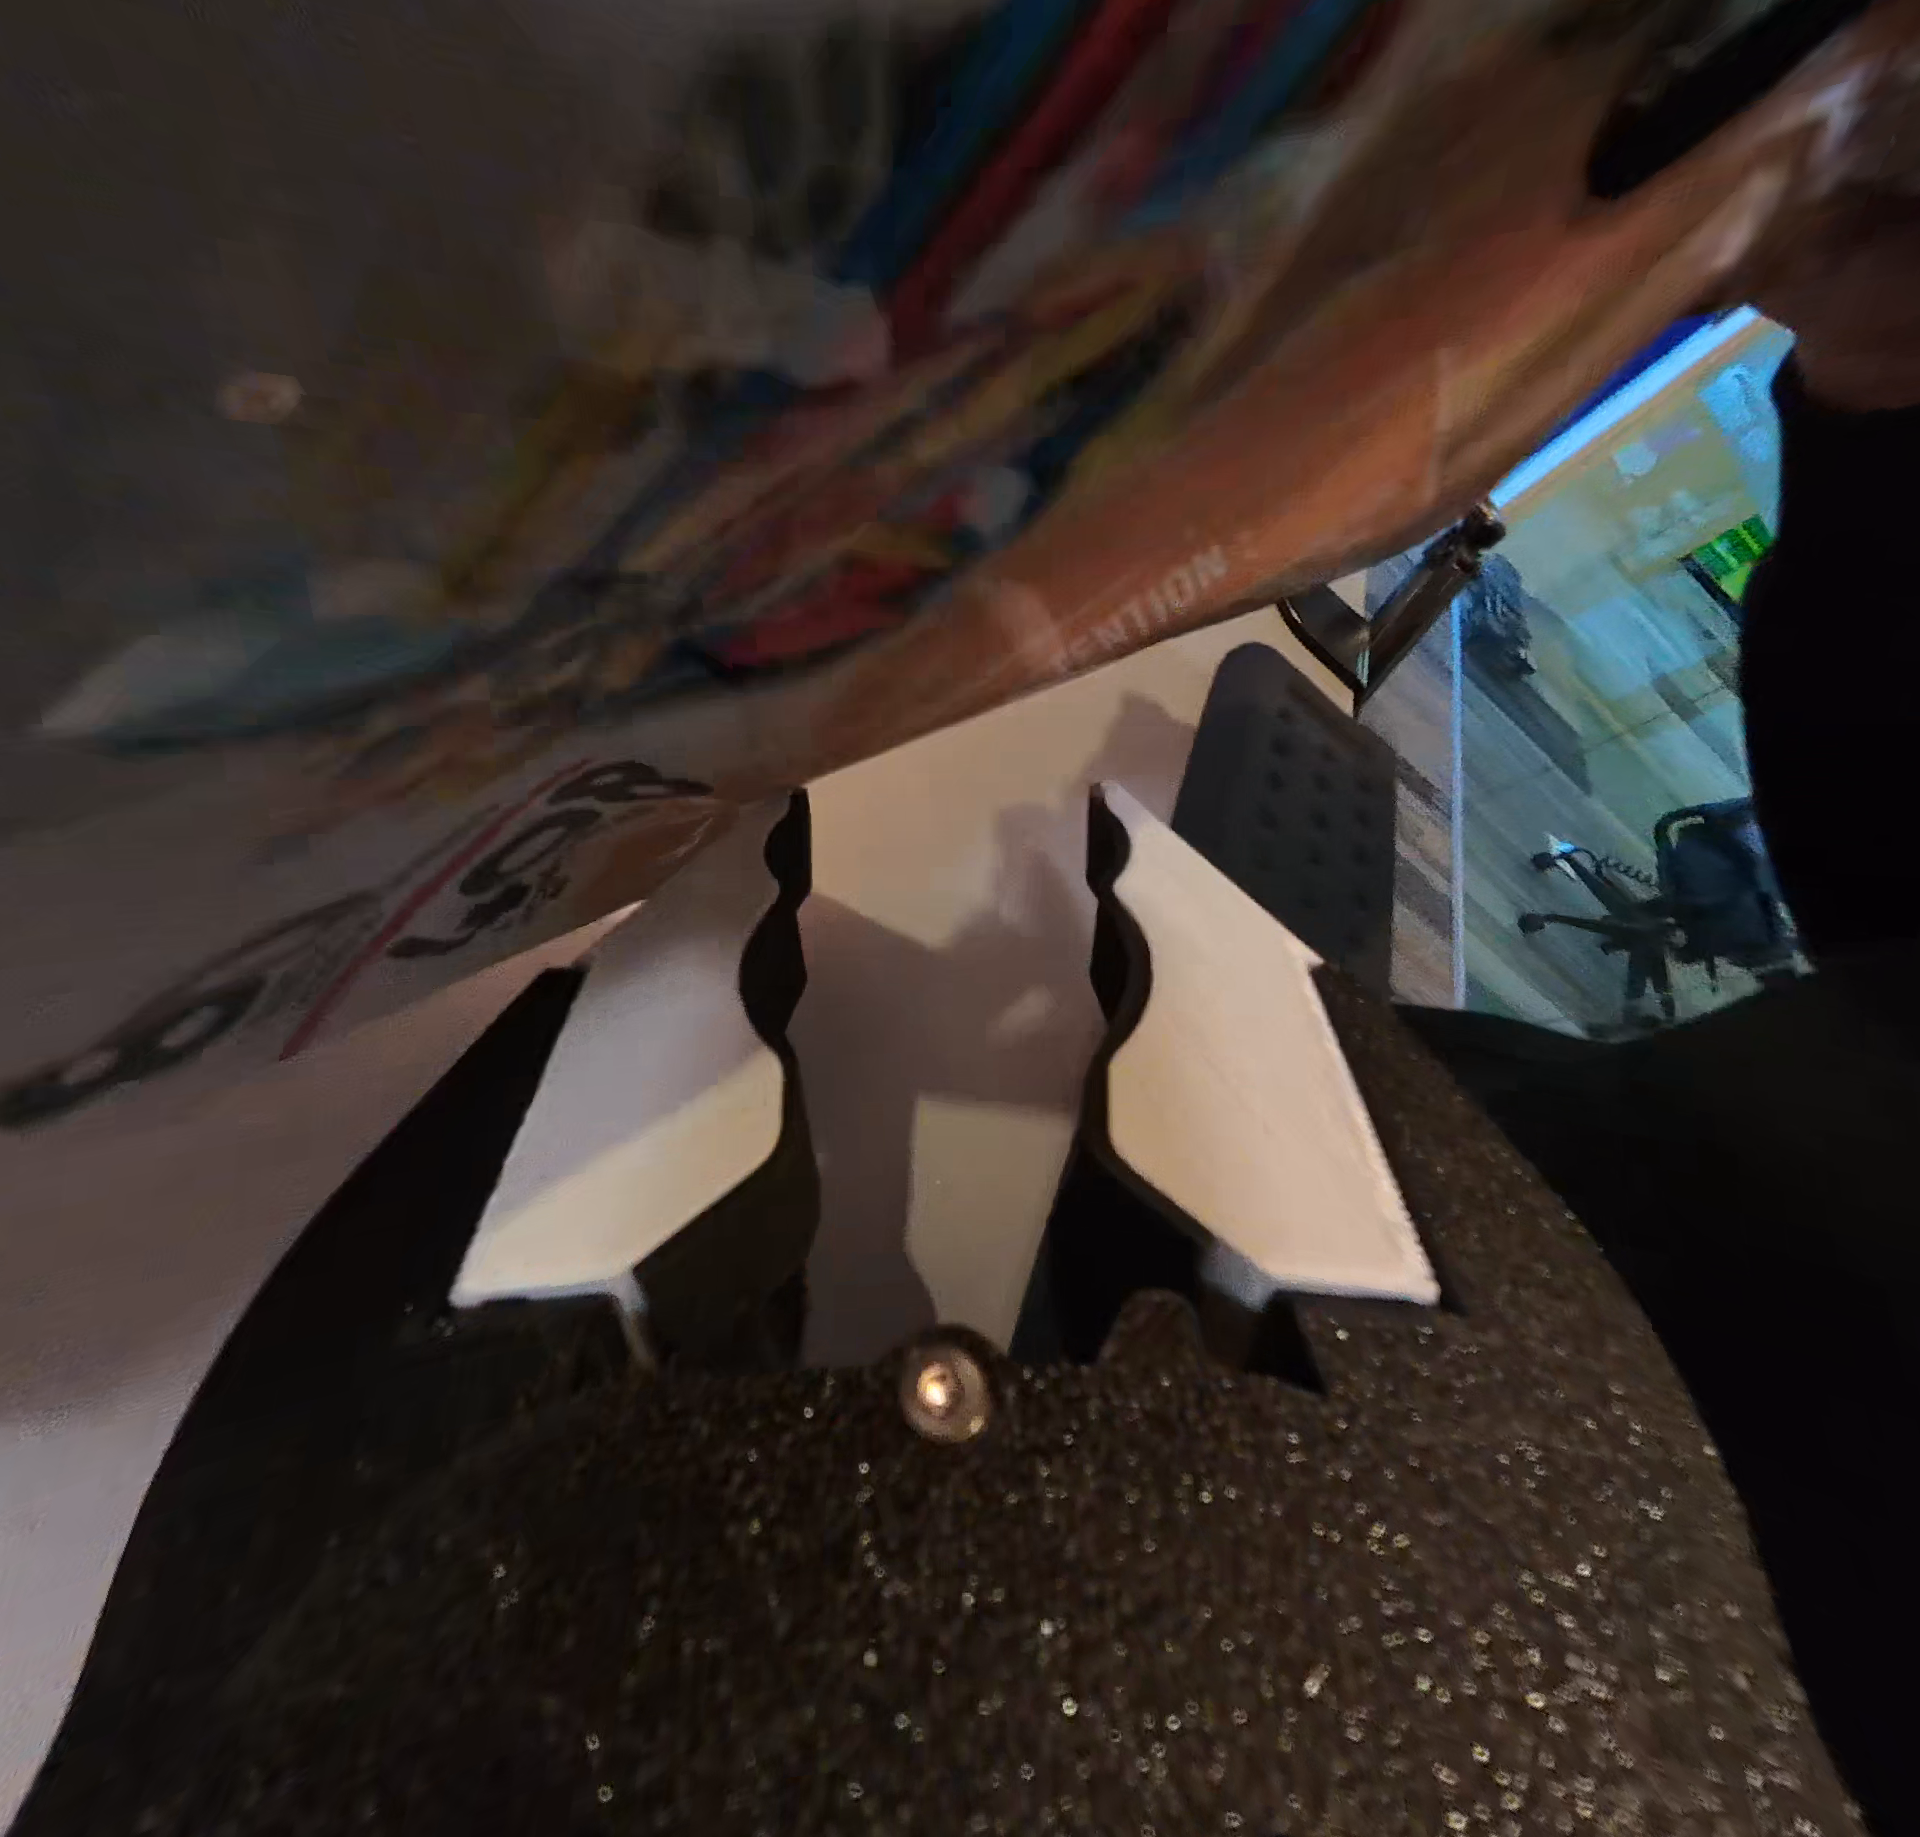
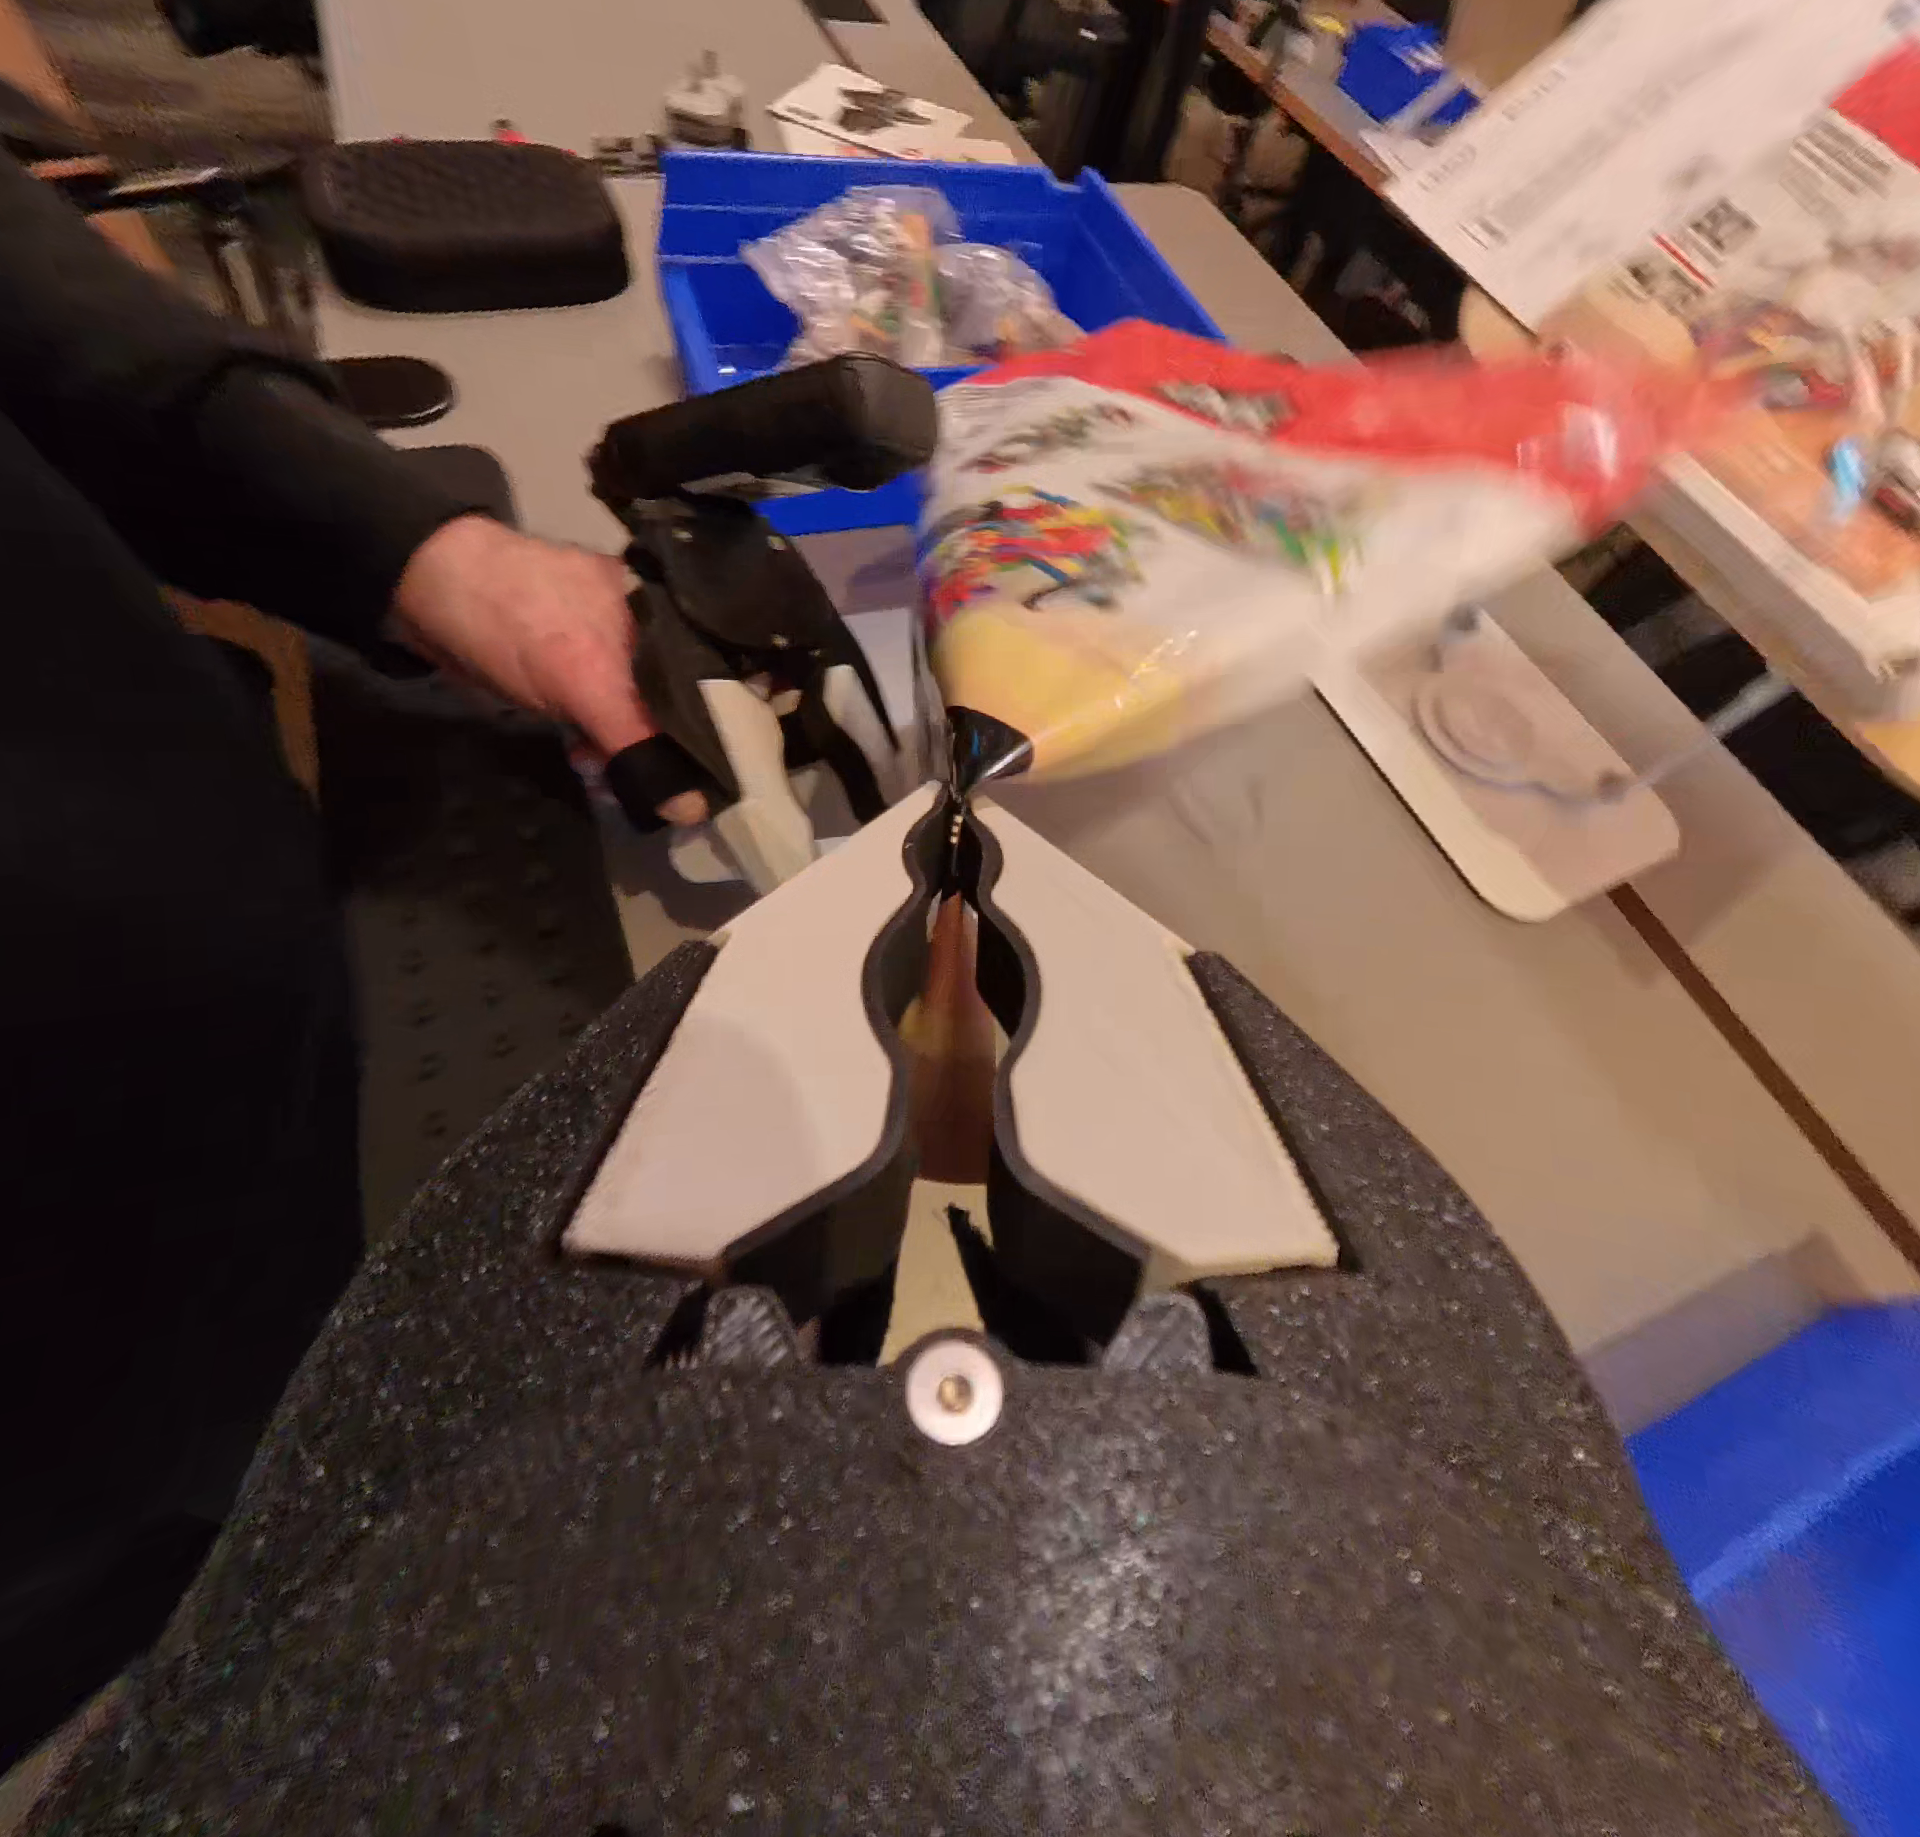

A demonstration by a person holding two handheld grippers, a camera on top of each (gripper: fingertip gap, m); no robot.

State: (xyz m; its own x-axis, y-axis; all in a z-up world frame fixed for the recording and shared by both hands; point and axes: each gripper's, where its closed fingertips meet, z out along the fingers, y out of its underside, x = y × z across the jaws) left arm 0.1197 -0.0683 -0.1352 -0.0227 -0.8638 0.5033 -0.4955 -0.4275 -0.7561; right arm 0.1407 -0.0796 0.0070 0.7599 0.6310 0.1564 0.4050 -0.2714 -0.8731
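Observation:
My right gripper [image 2: 951, 816] is shut on the lower corner of a clear plastic bag [image 2: 1195, 540] with a red top, printed colours and yellow contents. It holds the bag up above the grey table [image 2: 1299, 956], and the bag is blurred. In the left wrist view the bag [image 1: 935, 437] hangs close above and ahead of my left gripper [image 1: 945, 811], which is open and empty; its left fingertip sits at the bag's lower edge. The left gripper also shows in the right wrist view [image 2: 831, 738], held by a hand just left of the bag.
A blue bin [image 2: 707, 229] with clear packets stands behind the bag. A black padded cushion [image 2: 457, 218] lies at the back left. A printed box [image 2: 1714, 177] and a white tray [image 2: 1507, 779] lie at the right. Another blue bin [image 2: 1797, 1527] is at the near right. Across from one pair of fingers to the other is roughly 15 cm.

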